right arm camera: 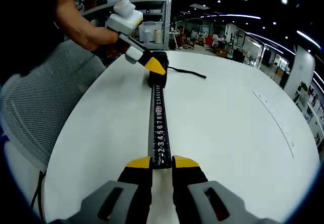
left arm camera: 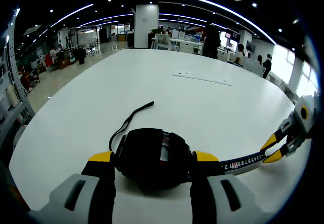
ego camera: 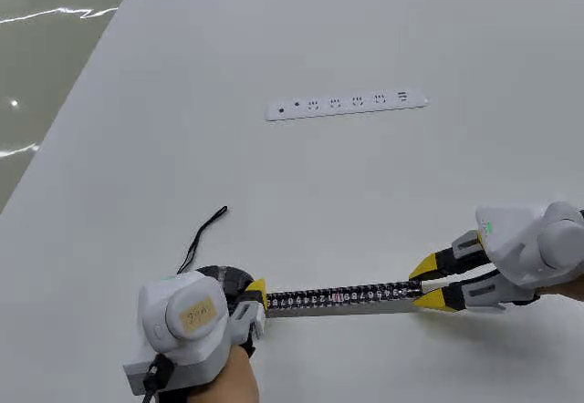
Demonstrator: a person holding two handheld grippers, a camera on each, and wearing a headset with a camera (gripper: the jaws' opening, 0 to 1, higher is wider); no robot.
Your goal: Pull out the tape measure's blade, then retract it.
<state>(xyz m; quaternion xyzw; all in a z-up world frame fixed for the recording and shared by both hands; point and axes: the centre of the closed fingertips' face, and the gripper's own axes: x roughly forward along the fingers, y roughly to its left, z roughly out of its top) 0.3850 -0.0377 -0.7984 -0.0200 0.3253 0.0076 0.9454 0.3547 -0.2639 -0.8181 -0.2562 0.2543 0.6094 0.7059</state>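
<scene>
On the left of the table, the left gripper is closed on the tape's black case, one jaw on each side of it – a firm-looking hold. The case sits on the tabletop near the person's edge, and its strap trails away across the white surface.

From the case the blade runs right, lying flat and straight on the table with its numbers facing up.

At the right end, the right gripper has its jaws narrowed onto the blade's tip, pinching it between the yellow pads (the hook itself is hidden between them).

A power strip lies well apart, further up the table.

By my reading, the pull-out is under way or about done – a fair length of blade is out. Whether more is meant to come out I cannot tell. The retract is not yet done: the blade must go back into the case, best fed in under control so that it does not whip.
</scene>
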